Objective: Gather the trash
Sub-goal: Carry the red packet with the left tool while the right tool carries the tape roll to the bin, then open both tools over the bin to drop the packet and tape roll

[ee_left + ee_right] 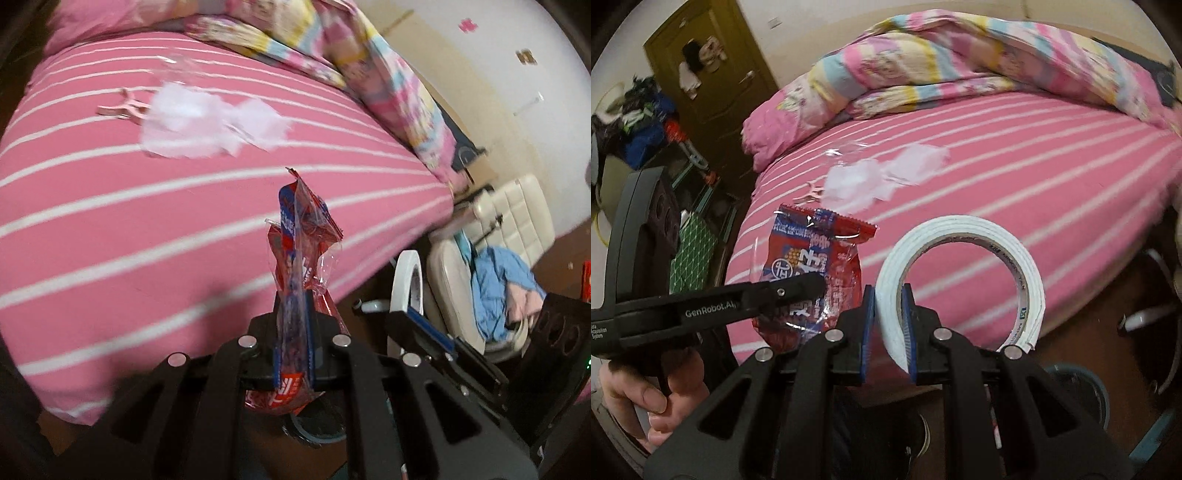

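Observation:
My left gripper (294, 343) is shut on a red and blue snack wrapper (303, 236) and holds it upright beside the bed's near edge. The same gripper (816, 286) and the wrapper (816, 258) show at the left of the right wrist view. My right gripper (888, 332) is shut on a white tape roll (964, 229), held beside the bed. The tape roll (404, 280) shows at the right of the left wrist view. Crumpled white tissue (207, 118) and clear plastic (177, 64) lie on the pink striped bed (110, 221); the tissue also shows in the right wrist view (882, 177).
A pink clothes peg (125, 107) lies left of the tissue. A bundled colourful quilt (960, 62) lies along the far side of the bed. A cream chair (498, 236) with blue clothes stands right of the bed. A round bin rim (1089, 391) sits on the floor below.

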Motion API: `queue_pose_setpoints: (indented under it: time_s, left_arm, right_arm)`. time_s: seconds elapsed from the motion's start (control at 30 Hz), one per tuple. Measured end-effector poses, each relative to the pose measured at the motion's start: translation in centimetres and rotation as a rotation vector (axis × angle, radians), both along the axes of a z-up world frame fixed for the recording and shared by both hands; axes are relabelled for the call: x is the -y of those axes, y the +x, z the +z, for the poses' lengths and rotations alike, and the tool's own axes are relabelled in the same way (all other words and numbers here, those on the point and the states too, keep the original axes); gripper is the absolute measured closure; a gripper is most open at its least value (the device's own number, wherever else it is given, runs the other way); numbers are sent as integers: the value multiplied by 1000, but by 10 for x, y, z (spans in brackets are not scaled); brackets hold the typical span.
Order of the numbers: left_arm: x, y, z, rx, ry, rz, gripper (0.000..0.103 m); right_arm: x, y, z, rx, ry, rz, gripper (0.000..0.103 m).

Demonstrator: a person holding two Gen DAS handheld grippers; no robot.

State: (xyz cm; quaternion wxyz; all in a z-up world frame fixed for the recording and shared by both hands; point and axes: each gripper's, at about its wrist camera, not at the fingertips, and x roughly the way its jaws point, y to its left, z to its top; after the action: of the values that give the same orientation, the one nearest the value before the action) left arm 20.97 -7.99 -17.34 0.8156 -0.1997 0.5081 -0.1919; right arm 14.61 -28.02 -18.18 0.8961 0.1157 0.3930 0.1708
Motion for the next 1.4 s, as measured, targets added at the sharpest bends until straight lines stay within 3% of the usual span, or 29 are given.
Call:
queue_pose_setpoints:
  time_s: [0.3, 0.57, 0.93, 1.0, 1.07, 1.13, 1.2, 1.27, 1.4]
  left_arm:
    - [92, -21, -35, -74, 33, -152, 94]
    - [168, -35, -92, -172, 79, -304, 94]
    - [229, -29, -172, -244, 189, -485, 94]
    - [238, -27, -181, -236, 224, -520, 88]
    - [246, -27, -192, -237, 285, -541, 67]
    - [248, -25, -200, -243, 328, -536, 54]
    - [248, -24, -202, -248, 317, -534, 54]
    - [247, -23, -199, -241, 307, -526, 44]
    - [239, -19, -190, -225, 276, -501, 44]
  right_arm:
    - [81, -51, -42, -67, 49, -153, 88]
    - [143, -77, -108, -206, 61, -261, 88]
    - [169, -75, -174, -352, 28, -320, 86]
    - [170, -73, -181, -370, -5, -336, 84]
    - [173, -74, -185, -383, -35, -359, 72]
    - [177, -75, -186, -394, -49, -386, 67]
    - [183, -80, -186, -394, -60, -413, 60]
    - [185, -80, -186, -397, -57, -426, 57]
    - [186, -86, -179, -387, -58, -453, 54]
